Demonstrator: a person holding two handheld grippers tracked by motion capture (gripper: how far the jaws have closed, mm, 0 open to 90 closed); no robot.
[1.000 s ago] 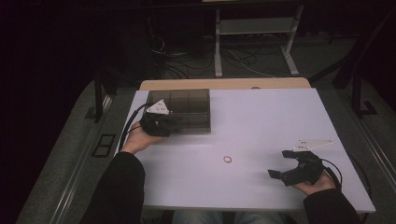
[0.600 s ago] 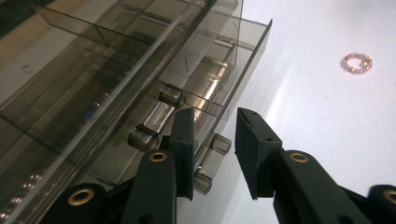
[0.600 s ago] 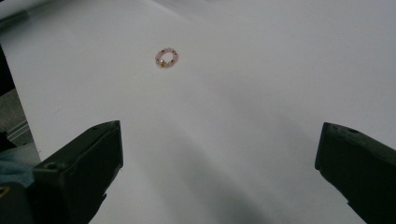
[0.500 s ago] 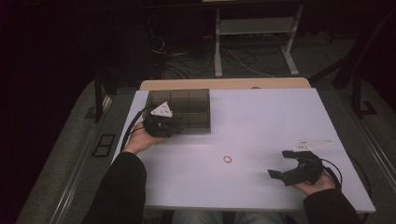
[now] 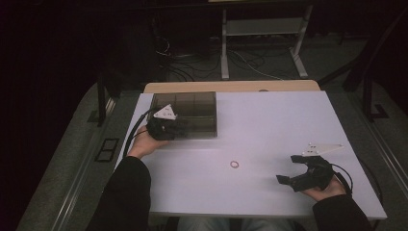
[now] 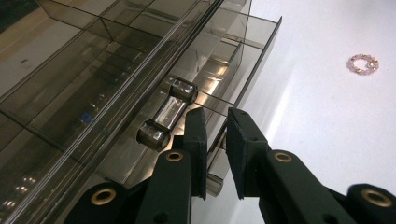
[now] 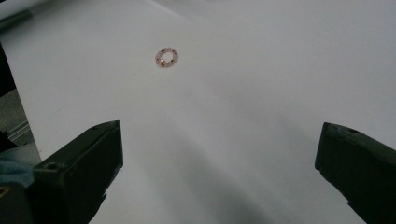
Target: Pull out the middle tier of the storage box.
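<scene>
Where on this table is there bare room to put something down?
Most of the white table is bare: the whole stretch right of the smoky drawer box, and the near strip around the bead ring. Crowded only at the far-left corner, by that box.

From above the person's side one camera looks forward and down, while two close gripper cameras both catch the bead ring (image 5: 234, 164) on the white table (image 5: 269, 125).

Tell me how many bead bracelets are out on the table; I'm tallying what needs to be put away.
1. A small pink bead bracelet lies flat on the white table, in the open between the smoky clear plastic drawer organiser and the right claw. More may be hidden inside the organiser.
</scene>
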